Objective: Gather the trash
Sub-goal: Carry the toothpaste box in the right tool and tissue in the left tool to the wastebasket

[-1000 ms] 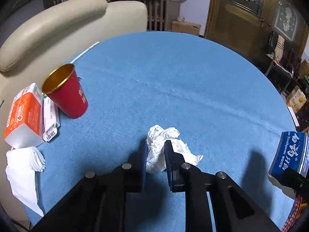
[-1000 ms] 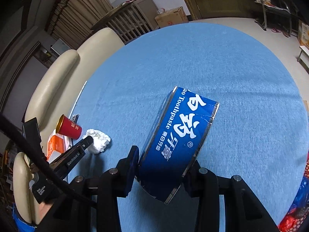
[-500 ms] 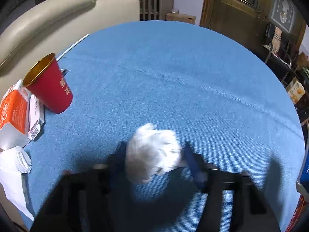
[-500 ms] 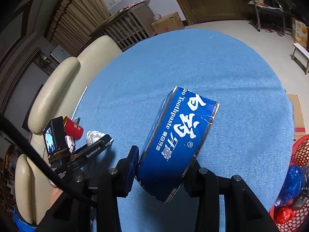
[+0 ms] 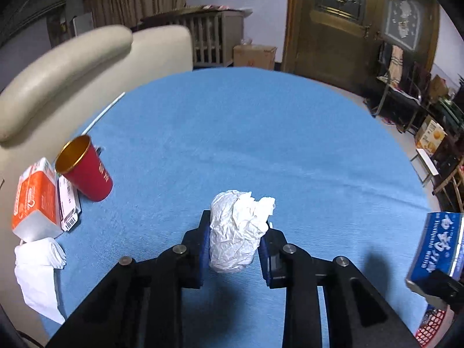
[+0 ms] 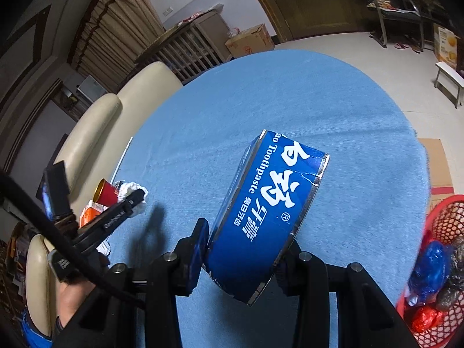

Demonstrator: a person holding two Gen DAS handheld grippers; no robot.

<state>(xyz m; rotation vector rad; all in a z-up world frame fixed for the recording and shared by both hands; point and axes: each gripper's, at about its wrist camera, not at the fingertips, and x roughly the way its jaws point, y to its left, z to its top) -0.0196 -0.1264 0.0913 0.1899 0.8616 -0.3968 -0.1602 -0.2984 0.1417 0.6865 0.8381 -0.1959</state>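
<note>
trash in both grippers, basket not yet reached

trash here: a crumpled white tissue wad (image 5: 237, 229) and a blue toothpaste box (image 6: 266, 211). left gripper (image 5: 235, 246) has just closed its jaws again after a brief widening; they are now clenched on the wad, which sits between the pads and looks lifted just clear of the blue bench (image 5: 261, 133), judging by the shadow below it. right gripper (image 6: 243, 249) is clamped on the box, held tilted above the bench, one end toward the camera.

progress, as judged: two pieces picked up, neither dropped off. the red basket (image 6: 443, 217) at the right edge of the right wrist view, beside the bench and lower, already holds bagged rubbish in blue, red and dark wraps. carry and release remain for both.

left on the bench near its left edge: a red cup (image 5: 85, 171) standing upright, an orange tissue pack (image 5: 33, 200), a small barcoded packet beside it, loose white tissues (image 5: 40, 266), a thin white stick further back. which of these count as trash i cannot tell.

hard to read: the basket is cut off by the frame edge; its depth and rim are unclear. the box's far end is hidden. the person's hand shows only in part, bottom left of the right wrist view.
</note>
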